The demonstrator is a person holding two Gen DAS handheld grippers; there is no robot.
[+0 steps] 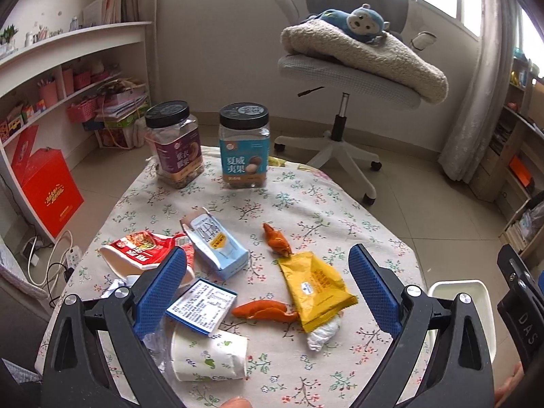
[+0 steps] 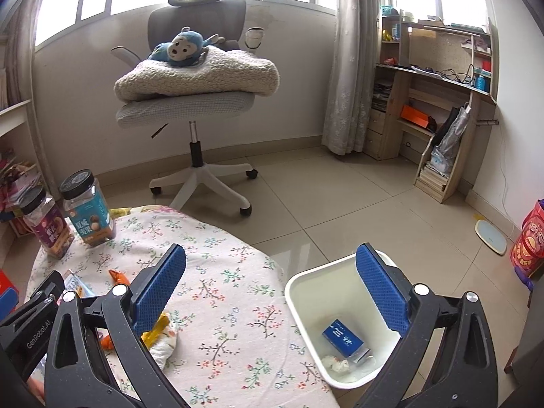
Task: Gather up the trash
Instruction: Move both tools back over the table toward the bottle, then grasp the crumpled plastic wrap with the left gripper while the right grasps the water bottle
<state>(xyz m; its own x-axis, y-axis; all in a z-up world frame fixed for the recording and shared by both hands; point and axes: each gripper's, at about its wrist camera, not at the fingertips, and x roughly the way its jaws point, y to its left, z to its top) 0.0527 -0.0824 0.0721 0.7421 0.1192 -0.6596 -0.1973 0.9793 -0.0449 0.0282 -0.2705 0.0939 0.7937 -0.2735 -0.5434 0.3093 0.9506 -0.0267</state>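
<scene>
My left gripper [image 1: 268, 272] is open and empty above the floral-cloth table [image 1: 306, 204]. Below it lie a yellow wrapper [image 1: 318, 289], orange peels [image 1: 265, 310], a blue-edged small box [image 1: 202, 306], a paper cup [image 1: 209, 355], a light blue carton [image 1: 217, 243] and a red wrapper [image 1: 142, 250]. My right gripper [image 2: 270, 272] is open and empty, between the table edge and the white trash bin [image 2: 306, 292]. The bin holds a blue box [image 2: 343, 336] and crumpled tissue [image 2: 335, 363].
Two black-lidded snack jars [image 1: 176, 142] [image 1: 244, 144] stand at the table's far edge. An office chair [image 2: 197, 108] with a blanket and plush monkey stands beyond. Shelves line the left wall, a desk the right. The bin's rim [image 1: 455, 285] shows at the right of the left wrist view.
</scene>
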